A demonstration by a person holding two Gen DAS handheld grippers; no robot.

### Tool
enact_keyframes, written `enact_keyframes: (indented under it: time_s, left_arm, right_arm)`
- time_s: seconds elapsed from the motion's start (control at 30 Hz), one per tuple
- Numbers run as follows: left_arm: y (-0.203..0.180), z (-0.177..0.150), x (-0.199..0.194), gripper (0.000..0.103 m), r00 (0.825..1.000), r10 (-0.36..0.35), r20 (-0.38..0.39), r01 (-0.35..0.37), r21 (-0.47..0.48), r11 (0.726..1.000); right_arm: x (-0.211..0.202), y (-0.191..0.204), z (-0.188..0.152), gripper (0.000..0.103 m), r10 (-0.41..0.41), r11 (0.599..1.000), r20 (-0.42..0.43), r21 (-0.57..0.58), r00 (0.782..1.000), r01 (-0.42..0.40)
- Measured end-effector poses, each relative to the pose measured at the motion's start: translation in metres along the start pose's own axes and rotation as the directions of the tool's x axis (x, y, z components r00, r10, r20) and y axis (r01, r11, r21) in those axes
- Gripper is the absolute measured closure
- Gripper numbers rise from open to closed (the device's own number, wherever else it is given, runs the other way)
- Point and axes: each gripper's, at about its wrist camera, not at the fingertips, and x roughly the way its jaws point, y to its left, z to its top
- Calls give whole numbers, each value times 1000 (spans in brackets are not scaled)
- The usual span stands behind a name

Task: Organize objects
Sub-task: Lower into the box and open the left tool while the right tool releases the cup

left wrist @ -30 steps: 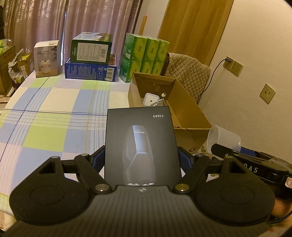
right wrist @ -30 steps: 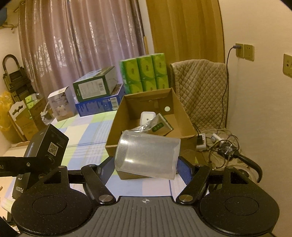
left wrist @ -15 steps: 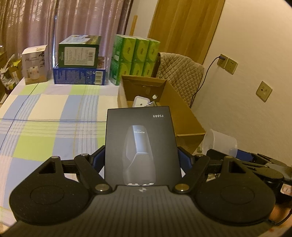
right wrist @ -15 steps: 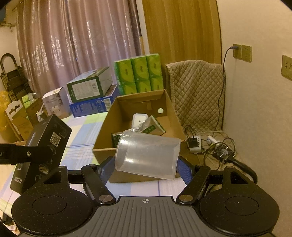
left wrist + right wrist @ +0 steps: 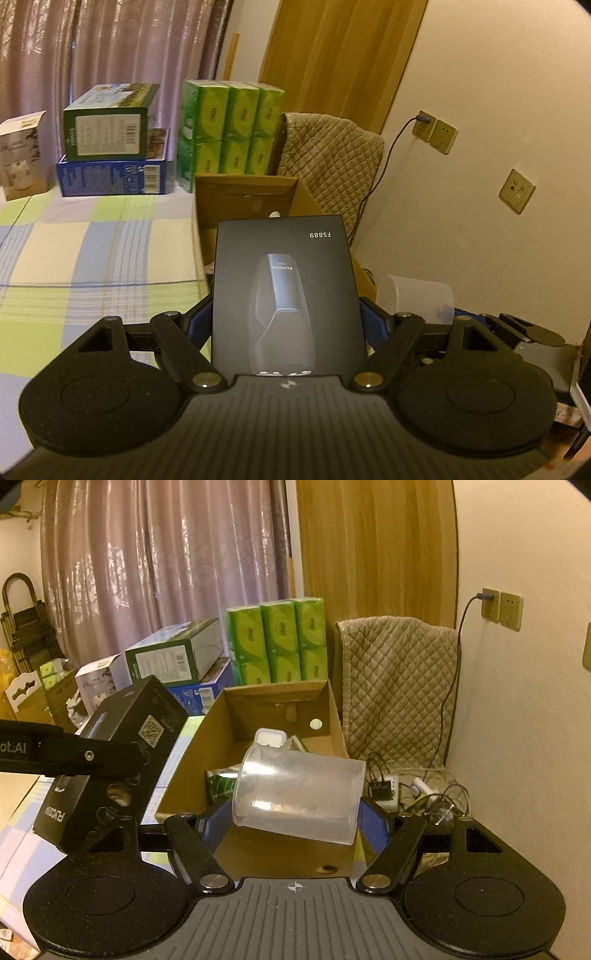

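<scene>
My left gripper point(image 5: 286, 325) is shut on a black shaver box point(image 5: 284, 291) marked FS889, held flat in front of the open cardboard box point(image 5: 243, 192). In the right wrist view that black shaver box point(image 5: 122, 738) hangs at the left, clamped by the left gripper's finger point(image 5: 74, 757). My right gripper point(image 5: 293, 823) is shut on a clear plastic cup point(image 5: 299, 794) lying on its side, raised over the near end of the cardboard box point(image 5: 273, 705). Inside the carton lie a white item point(image 5: 271, 736) and a green packet point(image 5: 219, 782).
A checked cloth point(image 5: 85, 251) covers the table. At its far edge stand a green carton on a blue one point(image 5: 110, 147), stacked green tissue packs point(image 5: 229, 133) and a white carton point(image 5: 22, 155). A quilted chair back point(image 5: 395, 679), wall sockets and cables on the floor lie to the right.
Both grippers have moved forward and right toward the cardboard box, each keeping its object. The shaver box and the cup now sit closer to the carton.
</scene>
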Motion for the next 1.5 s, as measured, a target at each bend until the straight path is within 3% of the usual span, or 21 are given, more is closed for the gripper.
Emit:
enact_keyframes:
  time_s: [0.9,1.1,1.2,1.5]
  left_arm:
    - [14,47,72,26,999,26,-41,-24,34,999]
    - [22,57,103,22,999,0,-37,-1,-17,1000]
    - [24,55,107,20,998,51,-43,-50,11,999]
    - [32,40,97,17,994,101,-39,-100,24,995]
  right_arm:
    - [58,-22,58,33,-4,1000,-3,-28,1000,4]
    - [71,-33,66,33,-1,1000,-3,14,1000,1]
    - [73,-38,64,33,5,999,-9,33,1000,-5]
    - [77,-42,50,33,28,998,-42,60,999,-26]
